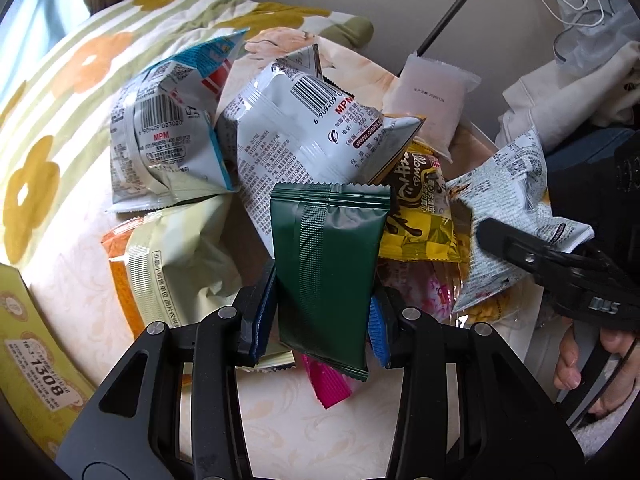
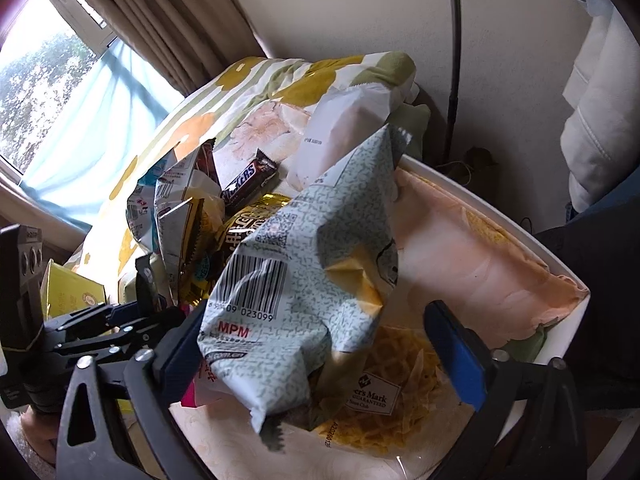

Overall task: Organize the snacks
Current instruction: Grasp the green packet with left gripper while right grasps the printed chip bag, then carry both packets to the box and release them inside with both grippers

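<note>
Largest first: a quilted bedcover w/ mustard and orange flower shapes on cream-green stripes [image 1: 76, 92] fills the upper left of the left wrist view, soft and puffy; below it a cream tabletop w/ a faint embossed leaf pattern [image 1: 288, 412] carries the snack heap. In the right wrist view a white, rigid, straight-edged tray rim [image 2: 520, 240] runs down the right side, w/ a peach crinkly plastic bag [image 2: 472, 256] inside and a clear bag of yellow lattice crisps [image 2: 400, 396] at lower centre. Heap, centre of the left view: a big white glossy foil bag w/ barcode and dense print [image 1: 288, 128], creased and pillow-shaped; left of it a smaller white-and-blue foil bag [image 1: 168, 132]; lower left a pale green and orange crimped bag [image 1: 176, 264]. A pale grey-green speckled foil bag w/ barcode [image 2: 304, 280] sits between the right gripper [image 2: 320, 344] pads, crumpled, its serrated end hanging down; jaws stand wide, left pad at the bag's edge, right pad clear of it, so no firm grip. The left gripper [image 1: 320, 320] is pinched narrow on a dark green matte flat sachet w/ ribbed back seam and zigzag ends [image 1: 328, 264], held upright at frame centre over the heap. Smaller: a yellow-brown glossy wrapper [image 1: 420, 216], a brown choc bar wrapper [image 2: 250, 182], a pink ribbed packet [image 1: 326, 380].
</note>
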`<state>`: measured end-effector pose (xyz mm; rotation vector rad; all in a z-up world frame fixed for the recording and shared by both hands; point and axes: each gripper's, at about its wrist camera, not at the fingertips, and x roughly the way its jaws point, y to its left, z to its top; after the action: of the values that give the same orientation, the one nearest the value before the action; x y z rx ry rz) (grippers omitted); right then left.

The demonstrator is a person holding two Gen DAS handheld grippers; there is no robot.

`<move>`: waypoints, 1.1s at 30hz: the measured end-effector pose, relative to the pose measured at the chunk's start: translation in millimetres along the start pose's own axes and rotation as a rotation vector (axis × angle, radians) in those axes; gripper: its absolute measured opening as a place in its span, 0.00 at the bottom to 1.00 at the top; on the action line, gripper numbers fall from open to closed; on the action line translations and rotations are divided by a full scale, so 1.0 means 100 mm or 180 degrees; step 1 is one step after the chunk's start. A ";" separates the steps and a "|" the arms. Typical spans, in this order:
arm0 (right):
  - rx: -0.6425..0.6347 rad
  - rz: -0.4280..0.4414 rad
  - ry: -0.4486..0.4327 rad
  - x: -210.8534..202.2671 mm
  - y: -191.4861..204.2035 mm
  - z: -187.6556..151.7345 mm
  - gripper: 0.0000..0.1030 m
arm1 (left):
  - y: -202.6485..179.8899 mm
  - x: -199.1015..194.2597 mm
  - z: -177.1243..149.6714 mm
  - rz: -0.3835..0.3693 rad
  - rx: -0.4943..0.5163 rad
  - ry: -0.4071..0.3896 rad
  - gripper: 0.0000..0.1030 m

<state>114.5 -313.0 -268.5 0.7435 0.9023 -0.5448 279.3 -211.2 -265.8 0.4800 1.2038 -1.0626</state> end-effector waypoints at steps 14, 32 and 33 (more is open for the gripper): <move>-0.0559 0.0130 -0.0211 -0.49 0.16 0.08 0.49 | -0.16 -0.49 -0.06 0.0143 -0.0297 -0.0310 0.35; -0.1987 0.1072 -0.0348 -1.12 1.40 0.39 0.48 | 0.14 -2.06 -0.53 0.0979 -0.1241 -0.1240 0.35; -0.2091 0.1144 -0.0317 -1.11 1.53 0.37 0.48 | 0.21 -2.14 -0.60 0.1021 -0.1306 -0.1258 0.35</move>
<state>182.1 -231.9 -107.8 0.2617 0.7660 0.0457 269.2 -68.1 -95.3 0.1250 0.9195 -0.5776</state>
